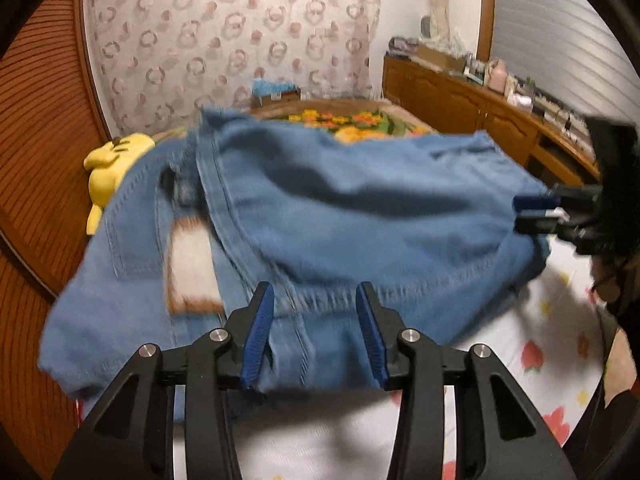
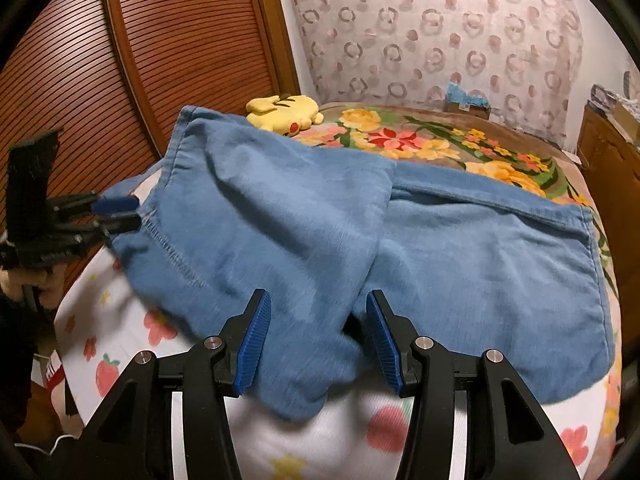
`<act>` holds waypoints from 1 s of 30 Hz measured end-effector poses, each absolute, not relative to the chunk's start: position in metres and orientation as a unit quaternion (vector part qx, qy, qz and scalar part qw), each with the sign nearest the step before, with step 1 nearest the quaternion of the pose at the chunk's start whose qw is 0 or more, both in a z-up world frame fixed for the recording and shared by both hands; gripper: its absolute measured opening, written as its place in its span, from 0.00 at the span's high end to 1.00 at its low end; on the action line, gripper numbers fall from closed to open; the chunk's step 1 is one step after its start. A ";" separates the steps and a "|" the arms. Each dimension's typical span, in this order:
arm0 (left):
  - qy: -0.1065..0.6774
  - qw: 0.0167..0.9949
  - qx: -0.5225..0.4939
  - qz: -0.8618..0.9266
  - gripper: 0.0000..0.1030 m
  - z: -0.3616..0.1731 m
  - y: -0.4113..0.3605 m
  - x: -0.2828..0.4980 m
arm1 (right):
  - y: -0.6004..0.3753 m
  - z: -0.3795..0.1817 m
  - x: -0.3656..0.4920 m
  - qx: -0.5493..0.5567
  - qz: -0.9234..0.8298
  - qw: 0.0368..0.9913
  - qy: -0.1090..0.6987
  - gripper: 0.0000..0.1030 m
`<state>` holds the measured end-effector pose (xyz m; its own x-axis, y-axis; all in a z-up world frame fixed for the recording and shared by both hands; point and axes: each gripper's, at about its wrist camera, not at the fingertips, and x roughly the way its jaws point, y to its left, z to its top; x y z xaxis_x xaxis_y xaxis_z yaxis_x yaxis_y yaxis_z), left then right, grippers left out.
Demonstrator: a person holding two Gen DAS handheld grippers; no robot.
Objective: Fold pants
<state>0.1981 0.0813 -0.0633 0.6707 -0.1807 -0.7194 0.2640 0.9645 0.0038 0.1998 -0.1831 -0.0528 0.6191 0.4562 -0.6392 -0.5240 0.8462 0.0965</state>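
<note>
Blue ribbed pads of the left gripper [image 1: 316, 332] sit spread apart at the near edge of the blue denim pants [image 1: 320, 220], jaws released, with cloth lying between them but not pinched. Right gripper [image 2: 316, 340] is the same in its own view: pads wide apart over the near hem of the pants [image 2: 304, 232], nothing clamped.

Each tool also shows in the other's camera, side-on at the edge of the denim: right gripper [image 1: 536, 214] at the right side of the pile, left gripper [image 2: 118, 212] at the left side by a stitched seam. From those side views I cannot tell the gap clearly.

Pants lie bunched and partly doubled over on the white bedsheet with red strawberry and flower print [image 2: 384, 428], one layer overlapping the other near the middle. Pale pocket lining [image 1: 192, 268] shows on the left part.

Behind the denim: floral blanket in yellow, red and green [image 2: 420, 140], yellow plush toy [image 2: 286, 112] near the brown slatted wooden door [image 2: 180, 40], wooden cabinet [image 1: 460, 100] along the right wall. Left view is motion-blurred.
</note>
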 end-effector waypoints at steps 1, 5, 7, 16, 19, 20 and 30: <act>0.390 0.912 0.057 -0.117 0.58 -0.067 0.080 0.197 | -0.183 -0.054 0.197 -0.050 0.274 0.897 0.343 0.50; 0.390 0.913 0.063 -0.100 0.83 -0.074 0.082 0.193 | -0.185 -0.055 0.193 -0.057 0.274 0.893 0.353 0.50; 0.387 0.915 0.058 -0.100 0.93 -0.072 0.086 0.190 | -0.186 -0.056 0.191 -0.059 0.276 0.891 0.357 0.50; 0.360 0.926 0.057 -0.094 0.96 -0.057 0.094 0.178 | -0.191 -0.056 0.178 -0.069 0.295 0.883 0.359 0.87; 0.356 0.929 0.052 -0.087 0.97 -0.054 0.099 0.177 | -0.198 -0.052 0.170 -0.062 0.304 0.882 0.356 0.90; 0.355 0.930 0.049 -0.084 0.97 -0.053 0.101 0.177 | -0.200 -0.053 0.168 -0.063 0.305 0.881 0.357 0.90; 0.361 0.928 0.039 -0.084 0.97 -0.055 0.103 0.171 | -0.209 -0.053 0.165 -0.038 0.294 0.886 0.356 0.89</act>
<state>0.1709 0.1033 -0.0545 0.7255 -0.1284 -0.6761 0.1842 0.9828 0.0110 0.1654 -0.2091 -0.0528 0.5737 0.4938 -0.6535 -0.5482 0.8243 0.1416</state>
